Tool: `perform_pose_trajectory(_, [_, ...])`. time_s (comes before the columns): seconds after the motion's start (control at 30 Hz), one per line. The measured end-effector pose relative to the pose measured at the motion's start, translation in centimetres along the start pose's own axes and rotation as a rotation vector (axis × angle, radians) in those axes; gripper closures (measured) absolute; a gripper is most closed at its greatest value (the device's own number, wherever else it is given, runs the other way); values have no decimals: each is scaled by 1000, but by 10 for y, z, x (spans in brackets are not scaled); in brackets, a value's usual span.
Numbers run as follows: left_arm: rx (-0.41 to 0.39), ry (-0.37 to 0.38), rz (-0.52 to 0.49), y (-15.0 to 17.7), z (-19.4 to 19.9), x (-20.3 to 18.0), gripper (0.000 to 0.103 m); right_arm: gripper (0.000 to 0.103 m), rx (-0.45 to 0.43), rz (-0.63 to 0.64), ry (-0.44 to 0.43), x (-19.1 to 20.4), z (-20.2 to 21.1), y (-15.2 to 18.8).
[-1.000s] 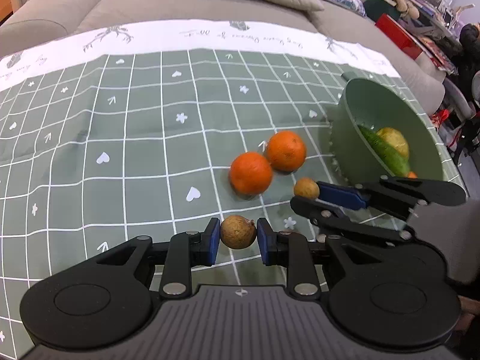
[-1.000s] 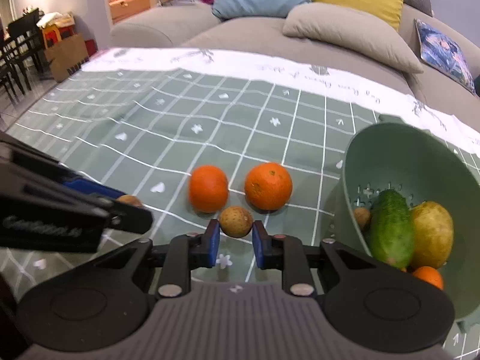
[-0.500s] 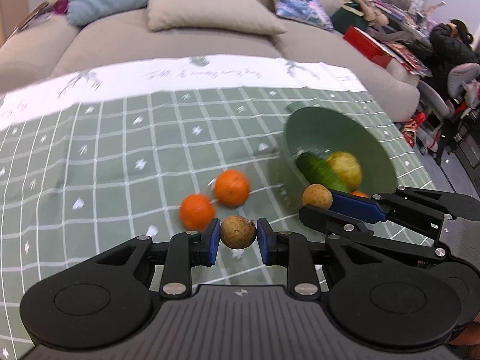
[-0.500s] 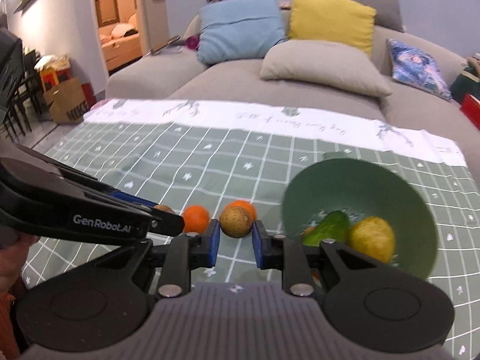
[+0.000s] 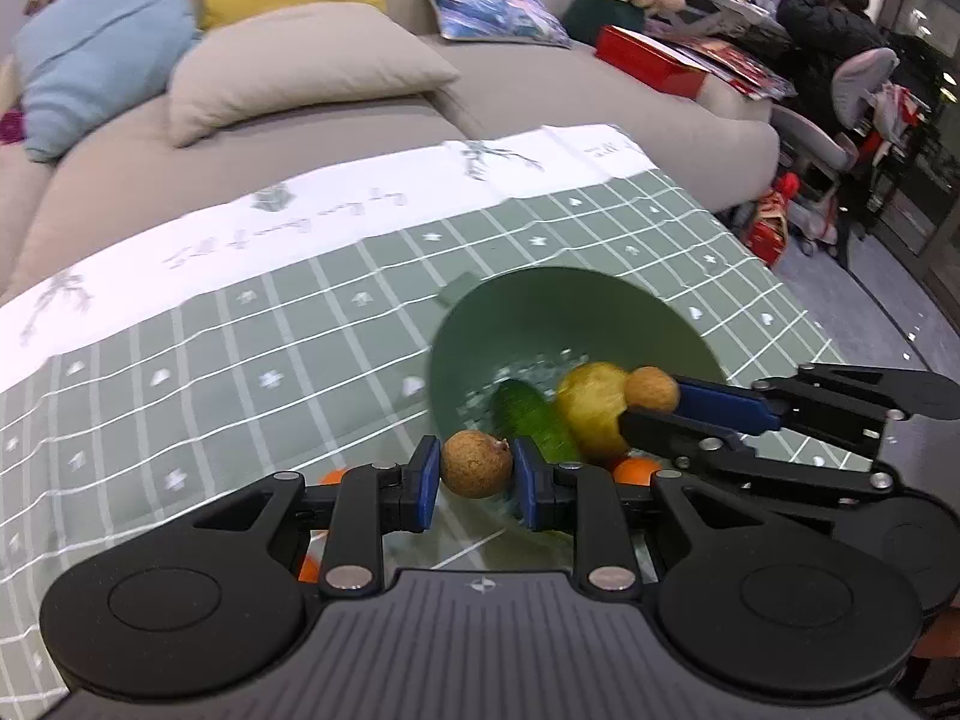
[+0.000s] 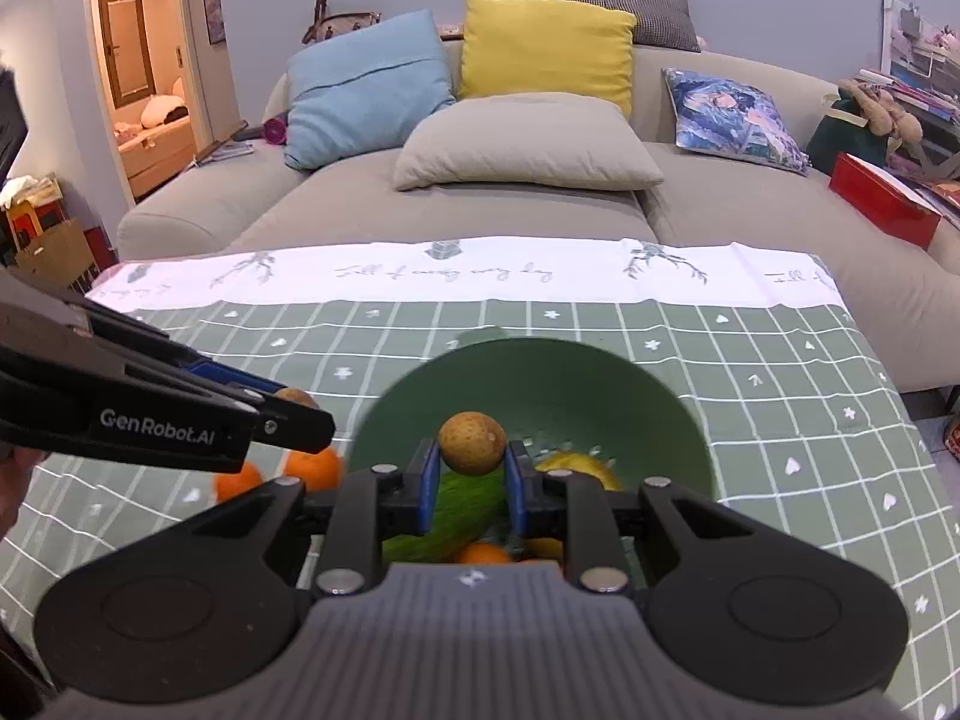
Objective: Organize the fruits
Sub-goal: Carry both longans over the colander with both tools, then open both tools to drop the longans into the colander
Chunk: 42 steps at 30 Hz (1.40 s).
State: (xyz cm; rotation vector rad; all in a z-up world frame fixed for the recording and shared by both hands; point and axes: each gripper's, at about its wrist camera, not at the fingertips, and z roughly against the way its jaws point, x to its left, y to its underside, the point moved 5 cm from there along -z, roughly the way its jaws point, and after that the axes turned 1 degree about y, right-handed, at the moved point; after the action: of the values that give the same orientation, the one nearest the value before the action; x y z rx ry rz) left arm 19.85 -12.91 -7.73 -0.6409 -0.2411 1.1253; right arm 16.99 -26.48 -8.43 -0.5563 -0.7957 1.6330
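small brown fruit [image 6: 471, 443] sits pinched in the right gripper [image 6: 468, 483], right over the green bowl [image 6: 654, 396], so it is nearer. the left gripper [image 5: 475, 483] clamps a 2nd brown fruit [image 5: 477, 463] just short of the bowl's near rim, with 2 oranges [image 6: 312, 468] left on the cloth.

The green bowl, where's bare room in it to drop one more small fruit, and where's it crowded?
The bowl is bare along its far inner wall, beyond the cucumber and the yellow fruit. The near side is crowded: cucumber, yellow fruit and an orange lie close together. The tablecloth right of the bowl is bare too.
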Motion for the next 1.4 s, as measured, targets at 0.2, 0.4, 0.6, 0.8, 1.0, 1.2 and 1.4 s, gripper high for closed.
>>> perform_pose_trajectory(0.2, [47,28,-6,-16,-31,-5,74,85,37,15,-7,-23,-29,-7])
perform_pose_trajectory(0.4, [95,64,67,-29,-61,4,74,85,75,49,-22,-34,-58,-11])
perform_pose_trajectory(0.6, [147,75,77,-37,-85,7,74,85,121,82,-46,-38,-85,-15])
perform_pose_trajectory(0.8, [168,60,79,-38,-97,8,74,85,153,89,-52,-40,-99,-11])
perform_pose_trajectory(1.0, [188,58,87,-35,-106,10,74,84,156,85,-51,-39,-105,-7])
perform_pose_trajectory(1.2, [194,50,96,-35,-109,14,74,83,158,92,-51,-38,-106,-7])
perform_pose_trajectory(1.4, [185,44,114,-38,-103,18,66,81,164,93,-47,-37,-105,-7])
